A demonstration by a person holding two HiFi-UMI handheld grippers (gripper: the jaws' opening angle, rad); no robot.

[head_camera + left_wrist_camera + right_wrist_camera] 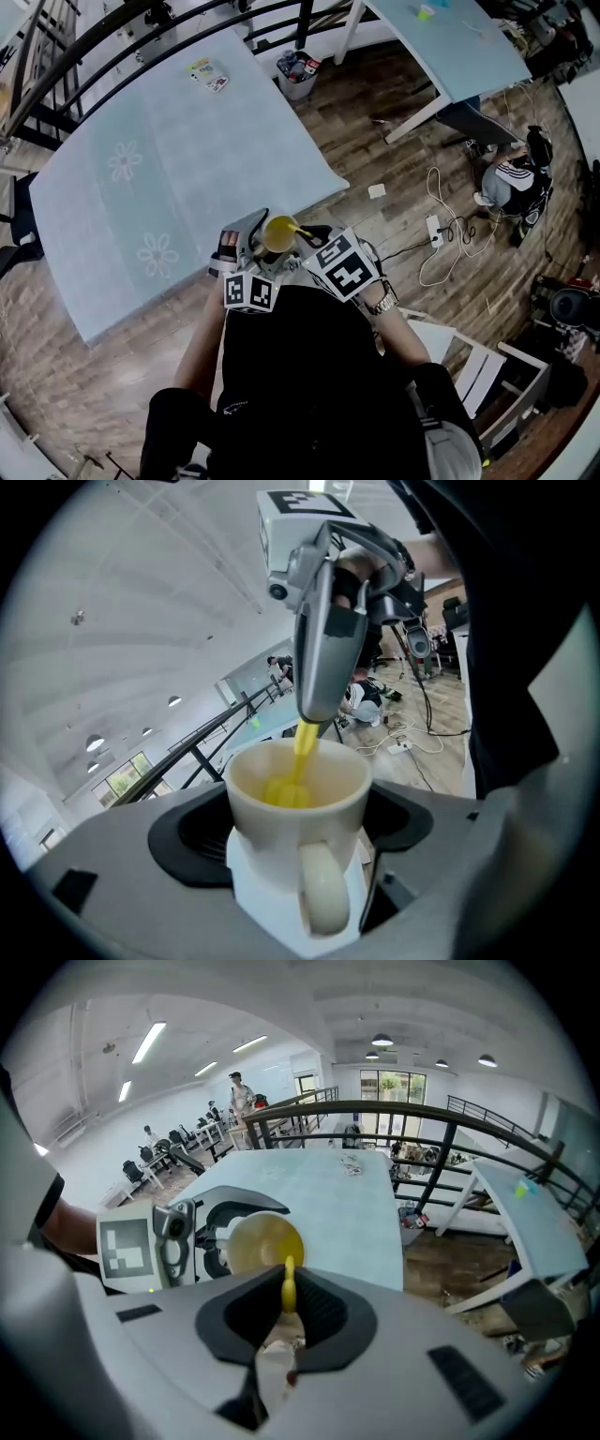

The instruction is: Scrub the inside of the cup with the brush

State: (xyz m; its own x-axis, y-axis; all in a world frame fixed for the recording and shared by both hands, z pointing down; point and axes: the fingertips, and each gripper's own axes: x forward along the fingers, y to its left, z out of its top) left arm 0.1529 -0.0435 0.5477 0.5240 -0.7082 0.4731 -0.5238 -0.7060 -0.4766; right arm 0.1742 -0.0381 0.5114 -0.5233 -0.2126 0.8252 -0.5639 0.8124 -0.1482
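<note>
Well, we have the white mug (295, 799) held up in the air close to the body, gripped by the left gripper (298, 832), whose jaws are closed onto its sides with the handle turned toward that camera. The right gripper (286, 1309) has its jaws pinched tight on the thin handle of the yellow brush (298, 761), and the bristle end sits down inside the mug, near the bottom. To scrub well, we judge that the brush should sweep round the inner wall and across the base with steady pressure, while the left jaws hold the mug firm so it does not twist or slip. Pushing too hard sideways could lever the mug out of that grip. Beyond the mug lies a pale blue table (169, 178) printed with flowers, bare on its near side. To the right the wooden floor (394, 169) carries loose cables (441, 244), a small bin (298, 75) stands past the table's far corner, and a person (511, 183) sits low at the far right. A dark railing (422, 1115) runs along the far edge of the room
</note>
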